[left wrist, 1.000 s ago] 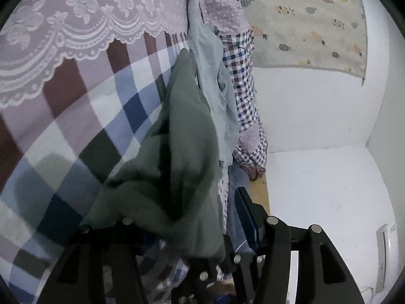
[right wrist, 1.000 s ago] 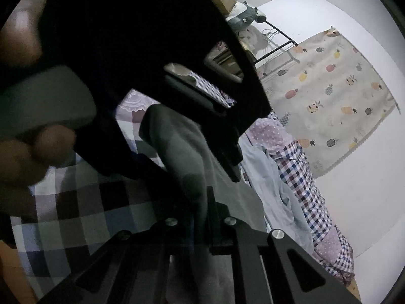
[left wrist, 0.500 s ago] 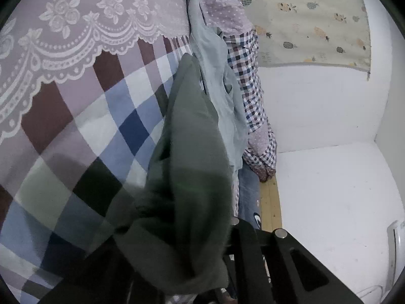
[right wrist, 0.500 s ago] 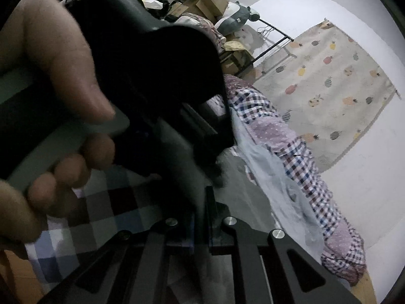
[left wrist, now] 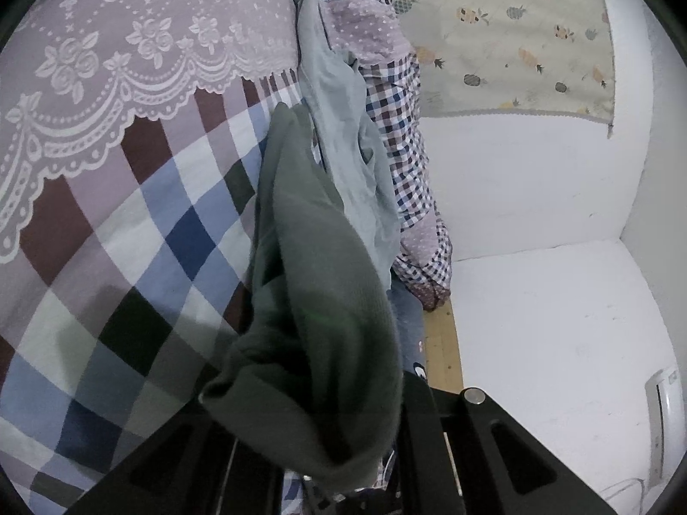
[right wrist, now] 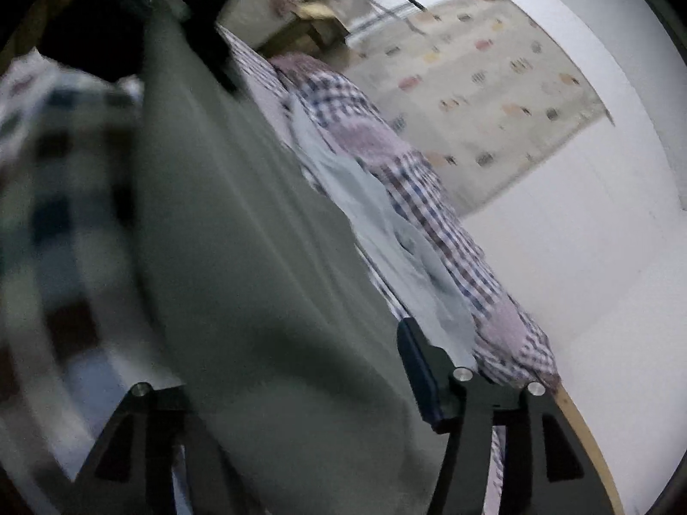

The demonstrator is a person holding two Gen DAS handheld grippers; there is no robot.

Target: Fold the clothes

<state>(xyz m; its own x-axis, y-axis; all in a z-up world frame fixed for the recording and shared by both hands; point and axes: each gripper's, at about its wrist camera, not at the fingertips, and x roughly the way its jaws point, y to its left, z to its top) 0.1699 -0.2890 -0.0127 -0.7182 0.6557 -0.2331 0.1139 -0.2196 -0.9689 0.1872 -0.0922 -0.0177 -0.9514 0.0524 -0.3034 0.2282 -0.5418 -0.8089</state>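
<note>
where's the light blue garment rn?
The light blue garment lies crumpled along the bed's right side in the left wrist view, between the dark green garment and the small-check quilt, on the plaid bedspread.

A checked bedcover in blue, white, maroon and dark squares fills the left and lower left of the left wrist view, with a lilac lace-edged cloth lying over it at upper left. A small-checked quilt with lilac dotted patches runs down the middle of the frame, ending near a strip of wooden bed edge. At upper right a cream hanging printed with pineapples covers the white wall. The right wrist view is blurred; cardboard boxes show at top.
</note>
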